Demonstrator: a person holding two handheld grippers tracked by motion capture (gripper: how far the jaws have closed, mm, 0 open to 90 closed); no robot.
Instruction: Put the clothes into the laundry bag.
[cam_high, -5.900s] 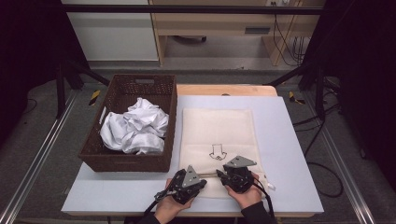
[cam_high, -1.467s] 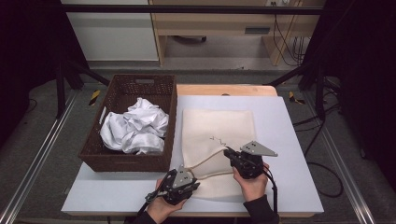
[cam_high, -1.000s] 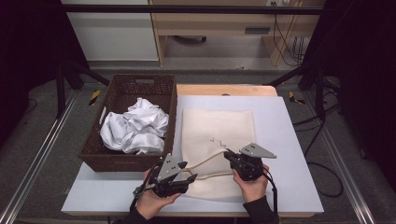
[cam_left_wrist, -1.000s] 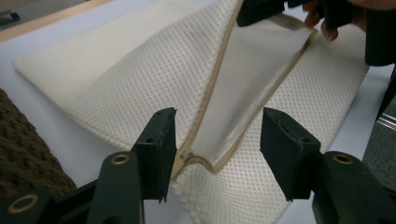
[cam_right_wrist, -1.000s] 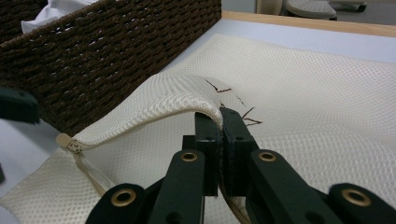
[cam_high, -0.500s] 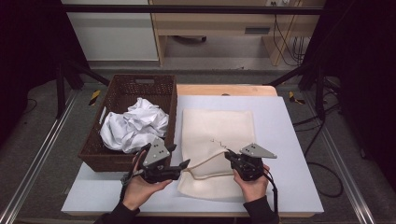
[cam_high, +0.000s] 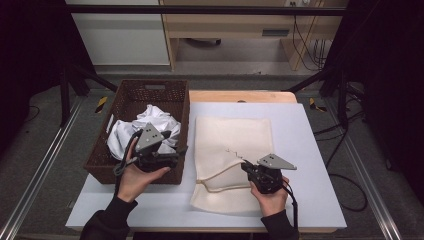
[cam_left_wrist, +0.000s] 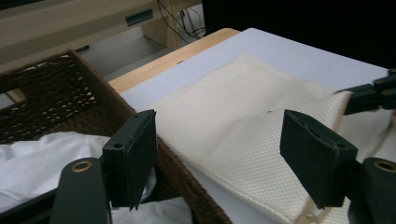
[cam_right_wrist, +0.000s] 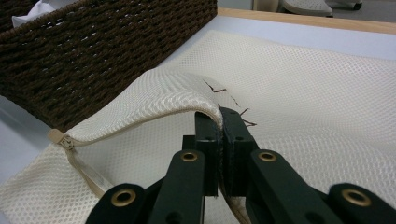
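Right gripper (cam_high: 246, 167) sits low on the table (cam_high: 310, 125), jaws pressed together on the upper layer of the cream mesh bag (cam_high: 235, 142) at its open edge. In the right gripper view the gripper (cam_right_wrist: 219, 122) pinches that edge and lifts it into an arch, with a gap below; the zipper end (cam_right_wrist: 60, 136) lies at the arch's far corner. Right hand (cam_high: 271, 197) comes in from the bottom edge, wrist low, gripper pointing toward the bag's middle.

Left gripper (cam_high: 181, 149) held raised over the near right corner of the wicker basket (cam_high: 125, 102), palm under the body, forearm angled in from bottom left. Its jaws have just been opening and stand spread with nothing between them; in the left gripper view (cam_left_wrist: 219, 163) the bag shows through the gap, well beyond the pads.

Bag lies flat on the table just right of the basket, near end raised by the right gripper. White cloth (cam_high: 150, 120) is bundled inside the basket.

Hard to make out: dark marks (cam_right_wrist: 229, 101) on the mesh near the pinch, not readable. The left hand (cam_high: 137, 177) covers part of the basket's near wall and part of the cloth. Both forearms are cut off at the bottom edge of the high view. Bag interior is not visible.
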